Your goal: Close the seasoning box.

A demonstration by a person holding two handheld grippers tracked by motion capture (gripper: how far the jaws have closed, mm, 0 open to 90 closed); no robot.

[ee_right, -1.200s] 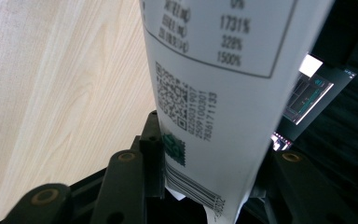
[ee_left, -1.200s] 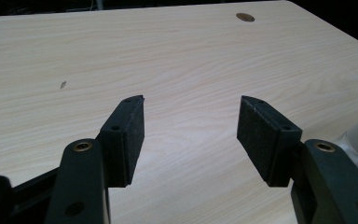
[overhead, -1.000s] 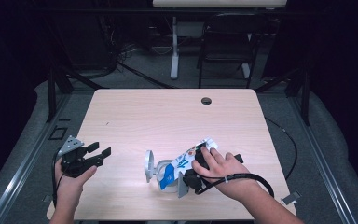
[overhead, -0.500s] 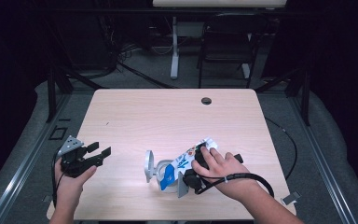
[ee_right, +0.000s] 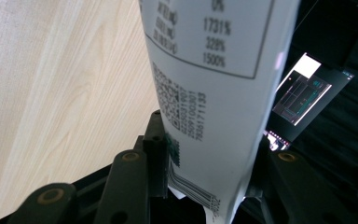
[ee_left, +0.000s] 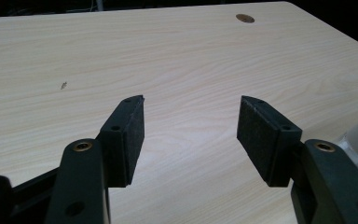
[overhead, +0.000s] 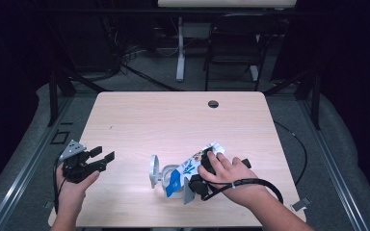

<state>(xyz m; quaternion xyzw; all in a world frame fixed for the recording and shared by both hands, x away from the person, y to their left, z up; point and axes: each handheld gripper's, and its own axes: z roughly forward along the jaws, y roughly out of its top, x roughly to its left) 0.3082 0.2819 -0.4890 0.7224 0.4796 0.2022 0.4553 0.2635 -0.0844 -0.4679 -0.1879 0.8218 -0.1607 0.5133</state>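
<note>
While flat on pale woodgrain table (overhead: 139, 120) | R gripper (ee_right: 205, 158) clamps glossy printed pouch (ee_right: 214, 70) | L gripper (ee_left: 191, 135) released.

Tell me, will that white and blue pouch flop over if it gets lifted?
Probably a bit. The pouch looks like thin, soft film, so it may sag or crumple. The right hand-held gripper pinches its bottom edge. It seems light, and its glossy skin might slip.

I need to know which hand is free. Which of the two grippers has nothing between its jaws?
The left gripper: its jaws stand apart over bare table. The right gripper is clamped on the white printed pouch.
</note>
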